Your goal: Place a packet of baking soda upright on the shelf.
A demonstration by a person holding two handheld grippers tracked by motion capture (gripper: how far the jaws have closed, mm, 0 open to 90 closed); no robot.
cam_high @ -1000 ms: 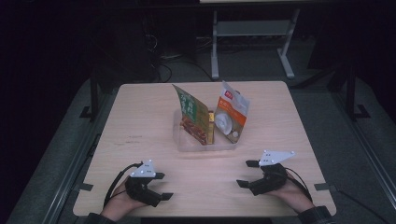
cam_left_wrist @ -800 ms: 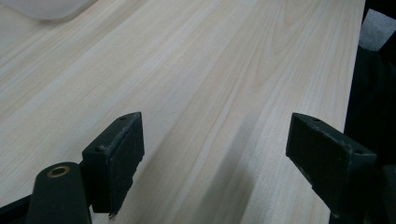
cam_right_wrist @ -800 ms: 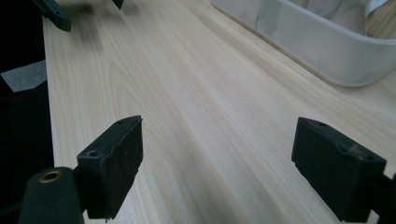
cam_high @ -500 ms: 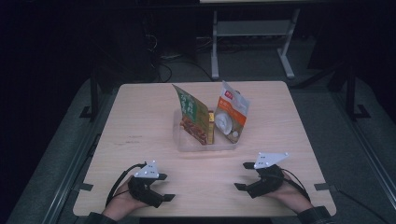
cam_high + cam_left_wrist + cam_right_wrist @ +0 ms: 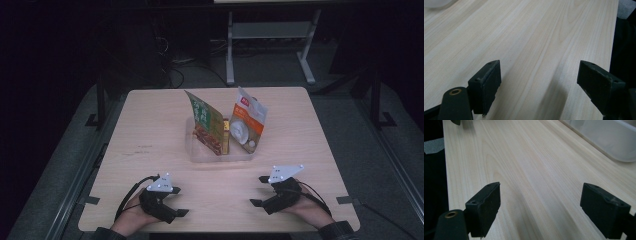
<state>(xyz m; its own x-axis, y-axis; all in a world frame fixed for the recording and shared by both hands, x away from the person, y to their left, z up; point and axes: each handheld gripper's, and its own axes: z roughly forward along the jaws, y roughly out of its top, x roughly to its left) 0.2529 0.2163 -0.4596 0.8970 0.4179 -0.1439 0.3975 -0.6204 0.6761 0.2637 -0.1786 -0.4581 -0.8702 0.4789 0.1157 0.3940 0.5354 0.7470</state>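
Two hand-held grippers rest near the front edge of a pale wooden table [image 5: 150, 130], one at each side of the person's end. The left gripper [image 5: 176, 202] sits in the person's left hand [image 5: 132, 217] at the lower left of the high view, its jaws spread wide with only bare wood grain between them, as the left gripper view [image 5: 537, 82] makes plain. The right gripper [image 5: 260, 190] is held in the right hand [image 5: 307, 210] at the lower right, its jaws likewise standing wide apart over empty tabletop; in the right gripper view [image 5: 540, 205] nothing lies between them. Both grippers carry a grey three-cornered plate on top, and a dark cable loops from each. Out toward the middle of the table, well apart from both grippers, a clear plastic tray [image 5: 220, 156] holds two food pouches standing on edge. The green and brown pouch [image 5: 206, 122] leans at the tray's left side, tilted with its top toward the far left. The orange and white pouch [image 5: 247, 122] stands at the tray's right, tilted the other way, so the two tops splay apart. A corner of the tray [image 5: 606, 138] shows at the upper right of the right gripper view, beyond the jaws.
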